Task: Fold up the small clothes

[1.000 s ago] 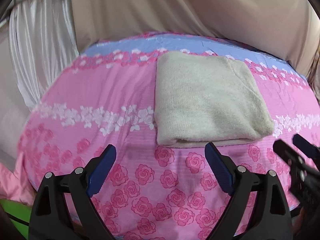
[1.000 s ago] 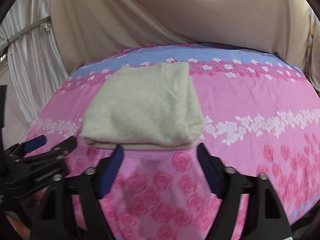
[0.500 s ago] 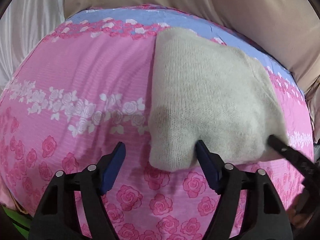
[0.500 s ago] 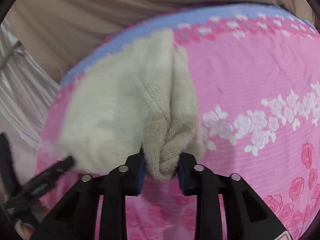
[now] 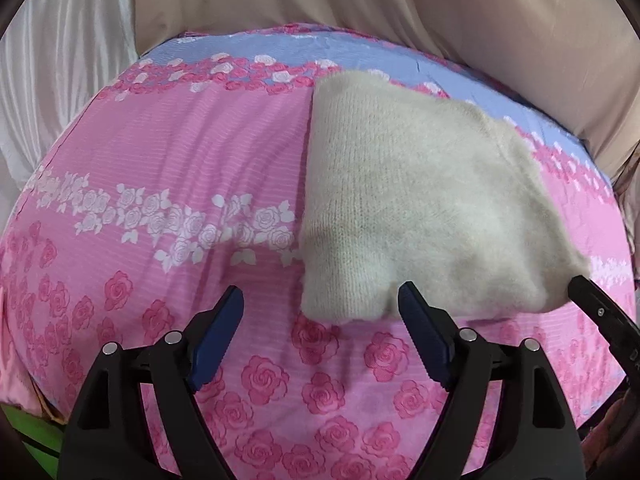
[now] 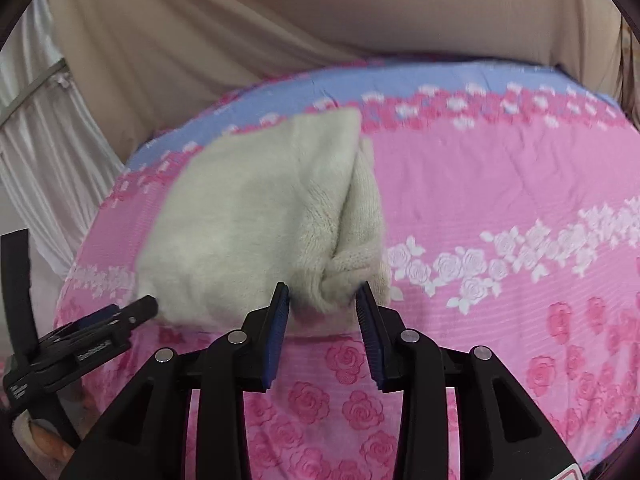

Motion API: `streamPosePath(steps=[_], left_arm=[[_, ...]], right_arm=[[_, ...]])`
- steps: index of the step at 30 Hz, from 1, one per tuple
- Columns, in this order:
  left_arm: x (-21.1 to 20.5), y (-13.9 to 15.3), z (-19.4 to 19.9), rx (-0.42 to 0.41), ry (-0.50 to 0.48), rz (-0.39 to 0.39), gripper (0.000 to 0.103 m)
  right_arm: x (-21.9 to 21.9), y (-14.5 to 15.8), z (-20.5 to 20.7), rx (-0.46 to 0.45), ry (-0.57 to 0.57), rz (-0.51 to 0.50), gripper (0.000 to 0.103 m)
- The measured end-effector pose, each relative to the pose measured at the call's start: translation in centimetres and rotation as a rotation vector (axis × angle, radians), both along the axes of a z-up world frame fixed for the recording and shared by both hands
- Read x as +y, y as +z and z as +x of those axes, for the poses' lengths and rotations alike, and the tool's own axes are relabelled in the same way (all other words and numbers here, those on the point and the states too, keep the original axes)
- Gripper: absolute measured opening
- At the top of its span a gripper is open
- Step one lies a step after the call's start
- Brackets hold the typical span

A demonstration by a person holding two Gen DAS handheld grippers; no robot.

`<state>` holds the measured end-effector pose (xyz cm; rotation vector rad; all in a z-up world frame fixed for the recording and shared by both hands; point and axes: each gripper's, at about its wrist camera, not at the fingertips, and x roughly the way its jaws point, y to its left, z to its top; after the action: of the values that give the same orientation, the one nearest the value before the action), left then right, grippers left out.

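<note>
Left gripper (image 5: 320, 312): angled down, jaws wide, just opened further, nothing pressed between the pads. Right gripper (image 6: 323, 295): angled down, jaws narrow, just eased apart, pad tips at a bunched cloth corner.

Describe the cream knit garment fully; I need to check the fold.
The cream knit garment is fuzzy, folded into a thick layered rectangle, lying flat on the pink rose-print sheet. Its near right corner is bunched between the right gripper jaws, which have just been opening slightly. The left gripper straddles its near left corner, open.
</note>
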<state>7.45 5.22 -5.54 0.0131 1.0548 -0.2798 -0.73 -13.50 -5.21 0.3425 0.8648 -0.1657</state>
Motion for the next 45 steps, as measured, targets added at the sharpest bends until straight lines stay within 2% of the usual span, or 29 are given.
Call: streamPosePath(steps=[2, 5, 6, 7, 9, 10, 11, 12, 13, 16, 18, 20, 26, 32, 35, 45], left_arm=[[0.1, 1.6, 0.1, -0.037, 0.009, -0.039, 0.077], [-0.7, 4.3, 1.7, -0.096, 0.009, -0.105, 0.079], [-1.2, 4.6, 2.5, -0.11, 0.011, -0.094, 0.084], [-2.3, 3.9, 3.5, -0.108, 0.004, -0.037, 0.085], [-3.9, 0.7, 5.4, -0.042, -0.025, 0.048, 0.086], [-4.5, -1.6, 6.1, -0.002, -0.028, 0.087, 0.086], [-4.7, -3.6, 6.6, 0.018, -0.035, 0.09, 0.087], [-4.4, -3.6, 6.5, -0.015, -0.016, 0.066, 0.09], [-4.2, -3.0, 6.4, -0.013, -0.01, 0.069, 0.09], [-3.5, -0.2, 4.9, -0.04, -0.001, 0.058, 0.088], [-3.2, 1.3, 3.3, -0.084, -0.012, 0.087, 0.089], [-2.8, 2.4, 1.5, -0.116, -0.026, 0.11, 0.093], [-1.0, 3.4, -2.8, -0.174, -0.008, 0.11, 0.093], [-1.3, 2.2, -5.2, -0.131, -0.049, 0.141, 0.093], [-1.5, 2.0, -6.0, -0.111, -0.069, 0.121, 0.093], [-1.3, 1.8, -7.9, -0.12, -0.095, 0.141, 0.093]], right_arm=[[0.3, 1.3, 0.7, -0.034, 0.026, -0.032, 0.016], [-0.3, 2.2, 3.0, -0.062, 0.049, -0.037, 0.016], [-0.4, 1.7, 4.0, -0.049, 0.057, -0.034, 0.016], [-0.5, 0.4, 5.2, -0.009, 0.068, -0.038, 0.016], [-1.0, -5.2, 8.2, 0.182, 0.094, -0.053, 0.012], [-1.0, -6.5, 8.5, 0.167, 0.101, -0.046, 0.009], [-0.8, -6.1, 8.4, 0.124, 0.11, -0.075, 0.009], [-0.5, -5.4, 8.5, 0.147, 0.111, -0.088, 0.009], [-0.4, -4.2, 8.3, 0.141, 0.099, -0.071, 0.012], [0.3, -0.3, 5.7, 0.043, 0.091, -0.028, 0.014], [0.7, 1.1, 3.7, 0.012, 0.076, -0.025, 0.023], [0.9, 1.7, 1.5, -0.006, 0.041, -0.023, 0.044], [1.6, 1.6, -3.0, -0.014, -0.103, -0.05, 0.068], [2.3, 0.3, -5.0, 0.008, -0.137, -0.036, 0.069], [3.4, 0.2, -5.8, -0.001, -0.119, -0.053, 0.07], [5.8, 0.1, -6.9, -0.002, -0.086, -0.108, 0.072]])
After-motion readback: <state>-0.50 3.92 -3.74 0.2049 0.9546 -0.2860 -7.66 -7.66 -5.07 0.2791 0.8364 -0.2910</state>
